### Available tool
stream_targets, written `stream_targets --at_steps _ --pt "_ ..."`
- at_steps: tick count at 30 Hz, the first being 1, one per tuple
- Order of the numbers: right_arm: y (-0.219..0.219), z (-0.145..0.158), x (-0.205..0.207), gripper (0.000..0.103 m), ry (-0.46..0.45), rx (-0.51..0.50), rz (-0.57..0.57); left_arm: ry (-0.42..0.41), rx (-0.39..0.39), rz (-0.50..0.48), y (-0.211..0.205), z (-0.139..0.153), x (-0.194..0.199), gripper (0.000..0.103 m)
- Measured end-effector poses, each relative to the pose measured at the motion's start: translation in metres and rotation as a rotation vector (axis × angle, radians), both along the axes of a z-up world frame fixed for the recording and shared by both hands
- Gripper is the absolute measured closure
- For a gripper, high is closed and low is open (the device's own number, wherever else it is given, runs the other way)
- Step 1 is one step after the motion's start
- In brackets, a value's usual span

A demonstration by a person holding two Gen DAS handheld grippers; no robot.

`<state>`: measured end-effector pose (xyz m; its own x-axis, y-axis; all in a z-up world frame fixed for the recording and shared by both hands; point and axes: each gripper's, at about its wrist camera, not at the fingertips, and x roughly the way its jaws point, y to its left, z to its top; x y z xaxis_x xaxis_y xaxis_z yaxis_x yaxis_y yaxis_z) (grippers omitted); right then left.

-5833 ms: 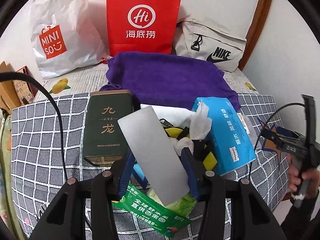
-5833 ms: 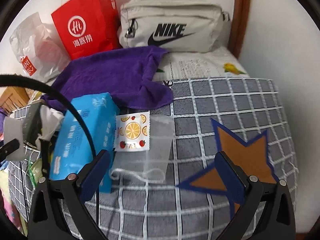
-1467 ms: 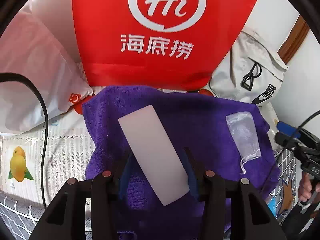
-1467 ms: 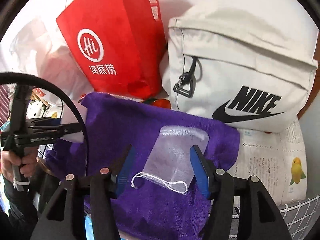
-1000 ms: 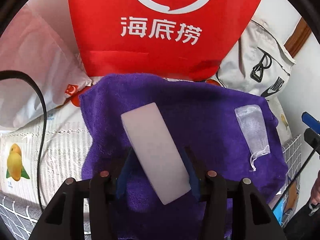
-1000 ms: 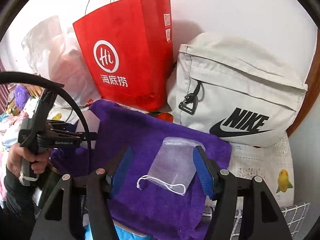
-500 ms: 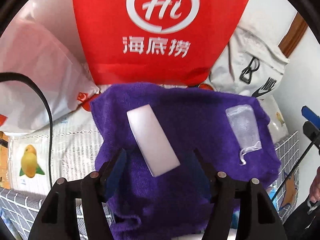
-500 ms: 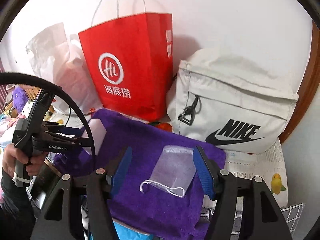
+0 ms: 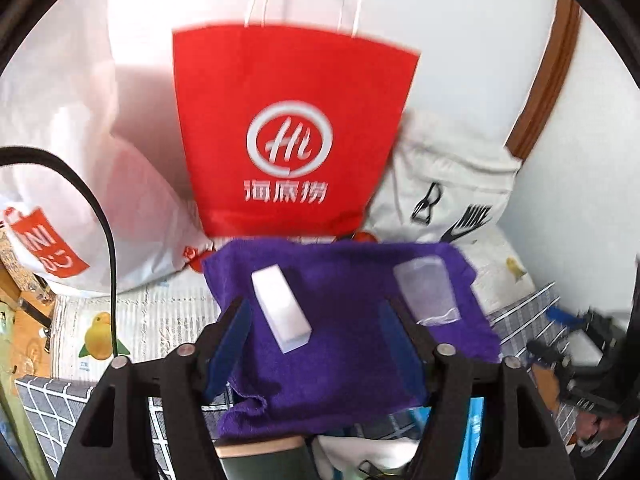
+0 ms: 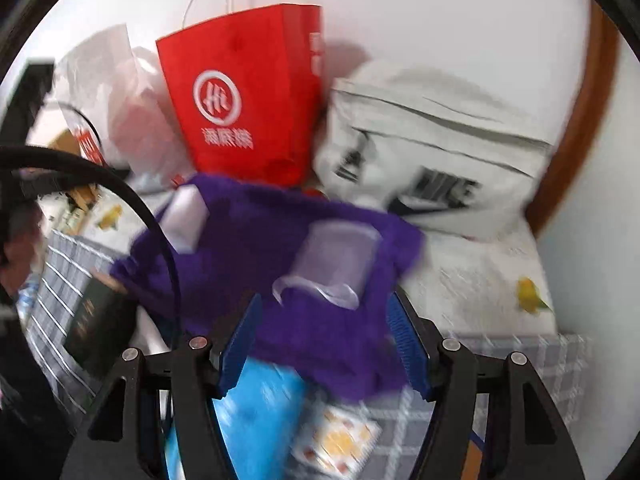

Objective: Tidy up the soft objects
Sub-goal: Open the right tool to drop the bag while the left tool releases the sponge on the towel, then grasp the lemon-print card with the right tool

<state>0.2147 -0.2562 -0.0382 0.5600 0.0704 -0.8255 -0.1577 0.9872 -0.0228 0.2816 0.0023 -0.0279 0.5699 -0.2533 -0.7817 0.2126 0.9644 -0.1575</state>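
The purple towel (image 9: 348,320) is the landmark, spread on the bed in front of the red paper bag (image 9: 292,136). To the towel's left leans a white plastic shopping bag (image 9: 60,184). On the towel's left part lies a white foam block (image 9: 281,313), resting free. The left gripper (image 9: 316,344) hangs over the towel's middle; its jaws have just been opening and stand wide with nothing between them, the block just inside its left finger. On the towel's right part lies a clear mesh drawstring pouch (image 9: 426,290). The right gripper (image 10: 326,346) hovers over the towel's near edge, jaws apart and empty, the pouch (image 10: 336,264) lying beyond its tips. Behind the towel's right corner sits a beige sling bag (image 9: 448,192)
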Motion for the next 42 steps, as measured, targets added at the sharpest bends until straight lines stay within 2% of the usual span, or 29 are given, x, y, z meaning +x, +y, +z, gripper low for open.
stream_targets --at_steps 3,5,7,12,17,19,21,22,23,26,30,38,42 --pt "-0.021 -0.007 -0.038 0.032 0.008 0.008 -0.030 -0.040 -0.020 -0.003 -0.001 0.015 -0.013 0.033" --pt "-0.037 -0.019 -0.060 0.023 0.034 0.037 -0.067 -0.054 -0.027 -0.009 -0.004 0.024 -0.023 0.033" --pt "-0.049 -0.038 -0.073 0.023 0.062 0.067 -0.088 -0.044 -0.027 -0.029 -0.009 0.028 -0.031 0.033" --pt "-0.067 -0.096 -0.072 0.023 0.190 0.154 -0.134 -0.027 -0.013 -0.071 -0.010 0.035 -0.061 0.033" --pt "-0.067 -0.117 -0.066 0.024 0.216 0.217 -0.104 -0.043 0.048 -0.031 0.005 0.036 -0.100 0.033" --pt "-0.059 -0.125 -0.065 0.024 0.226 0.212 -0.075 -0.045 0.053 -0.021 0.011 0.035 -0.114 0.032" --pt "-0.049 -0.126 -0.065 0.030 0.196 0.155 -0.048 -0.040 0.051 -0.011 0.017 0.032 -0.129 0.031" --pt "-0.047 -0.124 -0.067 0.055 0.184 0.169 -0.026 -0.036 0.052 -0.005 0.020 0.030 -0.135 0.031" --pt "-0.045 -0.124 -0.069 0.074 0.192 0.176 -0.017 -0.030 0.053 0.001 0.022 0.027 -0.140 0.031" --pt "-0.046 -0.118 -0.073 0.092 0.179 0.126 -0.022 -0.011 0.061 0.007 0.026 0.018 -0.156 0.031" --pt "-0.054 -0.107 -0.083 0.092 0.178 0.190 -0.009 0.000 0.042 0.017 0.031 0.012 -0.168 0.031" --pt "-0.041 -0.085 -0.112 0.094 0.159 0.266 0.047 0.021 0.014 0.016 0.033 0.004 -0.180 0.031" --pt "-0.037 -0.094 -0.107 0.087 0.177 0.207 0.014 0.030 -0.001 0.018 0.035 0.001 -0.182 0.031"
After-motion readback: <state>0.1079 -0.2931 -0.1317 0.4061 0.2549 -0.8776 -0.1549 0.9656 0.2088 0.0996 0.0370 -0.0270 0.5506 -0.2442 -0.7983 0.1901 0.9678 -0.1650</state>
